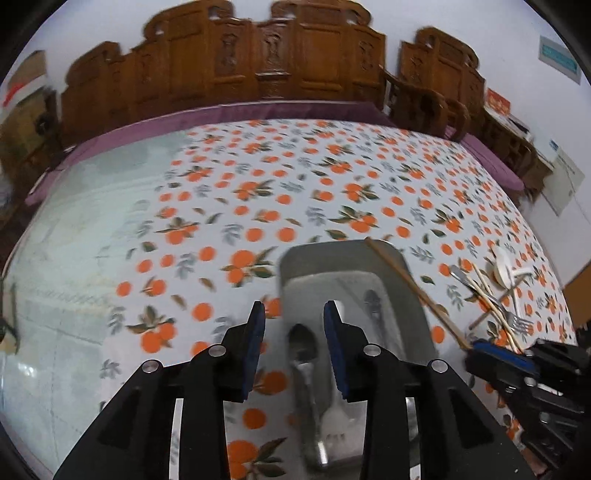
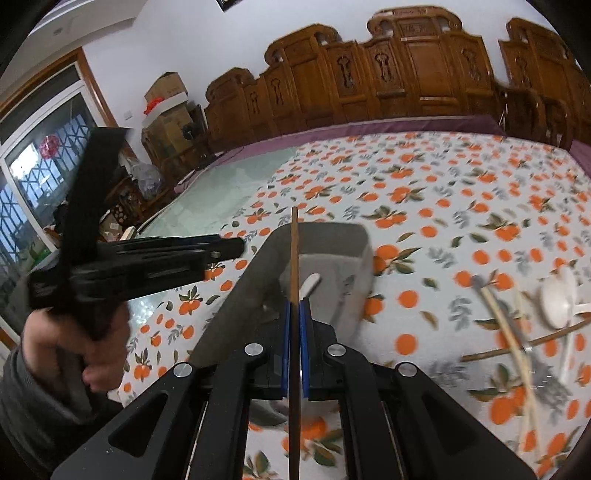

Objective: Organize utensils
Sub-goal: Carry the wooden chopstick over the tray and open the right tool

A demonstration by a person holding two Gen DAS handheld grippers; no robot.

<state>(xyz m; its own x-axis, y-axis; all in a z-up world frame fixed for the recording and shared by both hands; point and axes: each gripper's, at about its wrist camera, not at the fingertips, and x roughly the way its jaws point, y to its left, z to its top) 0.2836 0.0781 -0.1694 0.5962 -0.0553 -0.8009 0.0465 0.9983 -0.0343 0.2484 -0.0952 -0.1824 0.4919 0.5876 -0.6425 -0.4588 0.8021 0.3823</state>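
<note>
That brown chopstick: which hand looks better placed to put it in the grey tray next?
The right. Its gripper is already shut on the chopstick, whose tip reaches over the grey tray. The left gripper hangs open and empty above a spoon in the tray.

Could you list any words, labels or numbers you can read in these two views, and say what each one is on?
No text can be read in either view.
Blue-green wall sign: lettering too blurred to read.
Red card on the side shelf: marks too blurred.
White notice with a blue mark on the wall: too small.
Carved panel atop the wooden chair: possibly characters, unreadable.
Cardboard boxes: no legible print.
</note>
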